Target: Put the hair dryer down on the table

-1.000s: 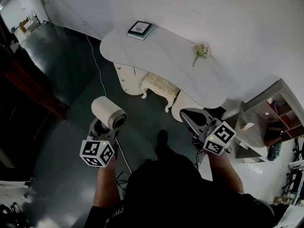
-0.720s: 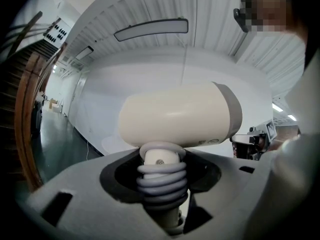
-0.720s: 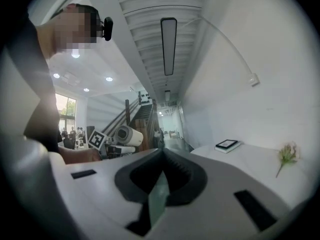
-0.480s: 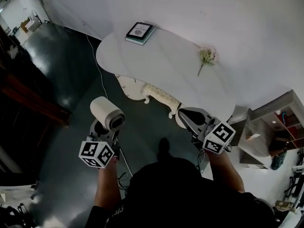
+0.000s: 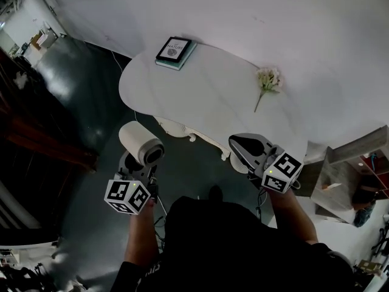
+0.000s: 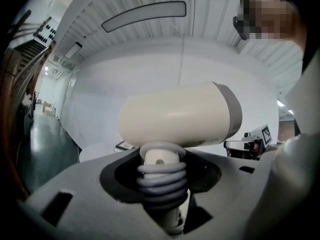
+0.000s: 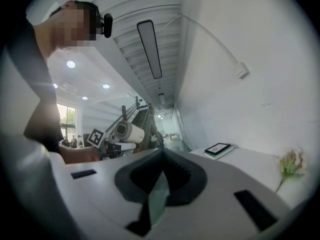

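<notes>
Left tongs (image 5: 135, 166) clamp the hair dryer (image 5: 141, 143) handle, off the surface's (image 5: 206, 96) near-left edge. Right tongs (image 5: 243, 146) are together, empty.

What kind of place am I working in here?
Probably a mock dressing-room corner in a larger hall: a curvy white table against a white wall, a book and a flower sprig on it, a staircase beyond.

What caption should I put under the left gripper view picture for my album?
Left gripper clamped on the coil-wrapped handle of a cream hair dryer, its barrel lying crosswise above the jaws.
</notes>
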A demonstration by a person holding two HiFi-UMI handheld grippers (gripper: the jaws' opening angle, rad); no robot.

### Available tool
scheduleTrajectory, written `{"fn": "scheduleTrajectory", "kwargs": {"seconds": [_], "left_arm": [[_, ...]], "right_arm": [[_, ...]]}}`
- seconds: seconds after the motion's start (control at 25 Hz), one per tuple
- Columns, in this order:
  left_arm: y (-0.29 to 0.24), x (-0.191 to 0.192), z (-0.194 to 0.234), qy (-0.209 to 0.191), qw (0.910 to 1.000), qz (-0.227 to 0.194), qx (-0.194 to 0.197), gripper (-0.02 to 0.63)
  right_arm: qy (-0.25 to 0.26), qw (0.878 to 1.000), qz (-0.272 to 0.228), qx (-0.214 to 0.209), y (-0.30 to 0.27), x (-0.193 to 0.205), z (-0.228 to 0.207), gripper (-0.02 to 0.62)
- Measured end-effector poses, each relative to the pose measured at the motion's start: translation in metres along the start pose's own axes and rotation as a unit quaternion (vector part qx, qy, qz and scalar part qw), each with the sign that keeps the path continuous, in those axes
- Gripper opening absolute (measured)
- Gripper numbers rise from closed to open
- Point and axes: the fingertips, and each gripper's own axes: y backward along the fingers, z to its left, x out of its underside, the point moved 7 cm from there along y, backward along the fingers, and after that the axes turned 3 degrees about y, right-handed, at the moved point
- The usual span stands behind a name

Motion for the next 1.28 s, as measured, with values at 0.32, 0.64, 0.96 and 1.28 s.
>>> {"fn": "scheduleTrajectory", "kwargs": {"seconds": [0.32,0.64,0.96,1.28], "left_arm": [[-0.038,-0.001,0.011,0.006,0.9999,0.011,0.001,0.218],[-0.083,-0.010,0.057,0.009,0.9997,0.008,0.021,0.218],[-0.127,-0.036,0.147,-0.001,0.9994,0.011,0.034,0.218],[-0.163,-0.042,0.201,0.000,0.9972,0.036,0.066,0.218]], "right_arm": [[-0.010,1.000,0.005,0.009,-0.009,-0.002,-0.034,0.006],[-0.006,1.000,0.017,0.021,-0.064,-0.006,-0.058,0.006],[0.014,0.999,0.020,0.039,-0.172,-0.030,-0.084,0.006],[0.002,0.996,0.039,0.082,-0.218,-0.023,-0.091,0.006]]}}
